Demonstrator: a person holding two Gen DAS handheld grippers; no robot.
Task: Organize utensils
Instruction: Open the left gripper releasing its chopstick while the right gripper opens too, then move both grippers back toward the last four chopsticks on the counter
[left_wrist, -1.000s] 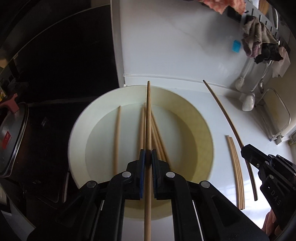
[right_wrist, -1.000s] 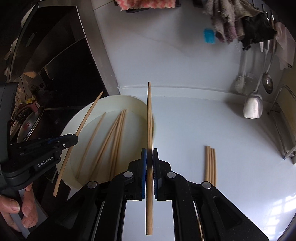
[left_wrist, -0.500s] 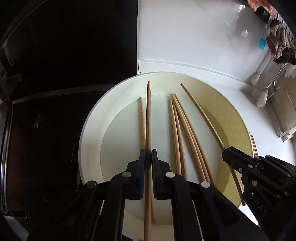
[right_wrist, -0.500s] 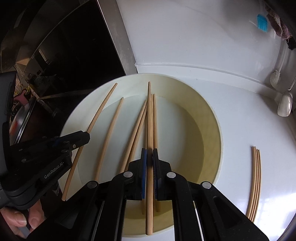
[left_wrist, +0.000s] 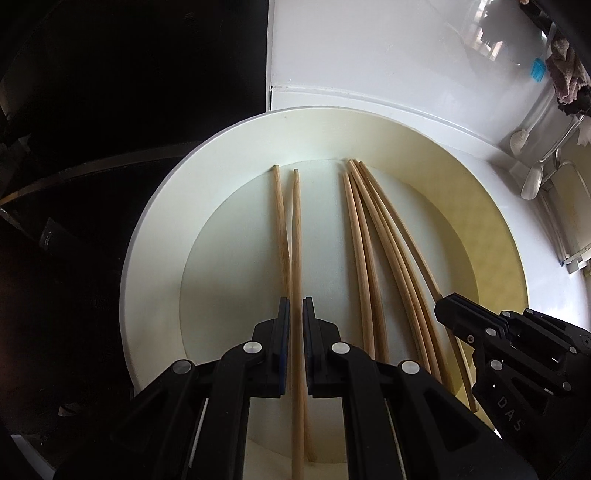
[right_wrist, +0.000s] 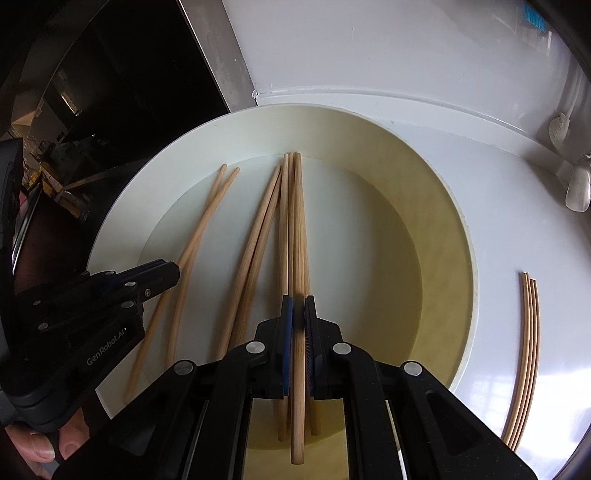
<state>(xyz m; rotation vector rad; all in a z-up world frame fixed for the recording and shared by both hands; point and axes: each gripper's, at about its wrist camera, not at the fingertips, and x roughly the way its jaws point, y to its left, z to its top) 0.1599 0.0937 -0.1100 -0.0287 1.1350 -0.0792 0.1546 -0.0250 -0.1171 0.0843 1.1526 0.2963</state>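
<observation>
- Each claw's clamped on one chopstick: the left gripper (left_wrist: 294, 319) pinches a chopstick (left_wrist: 296, 236) running straight out ahead of its jaws, and the right gripper (right_wrist: 298, 314) does the same with its own stick (right_wrist: 297, 236).
- Both sticks hang low over the big plate (right_wrist: 436, 295), right among the loose chopsticks (left_wrist: 373, 243) lying just off to the side of each claw.
- A sorted bunch (right_wrist: 526, 350) sits on the counter (right_wrist: 424, 122), well right of the right claw.
- Progress-wise: looks maybe a third done, hard to count from here. Plenty still left on the plate.
</observation>
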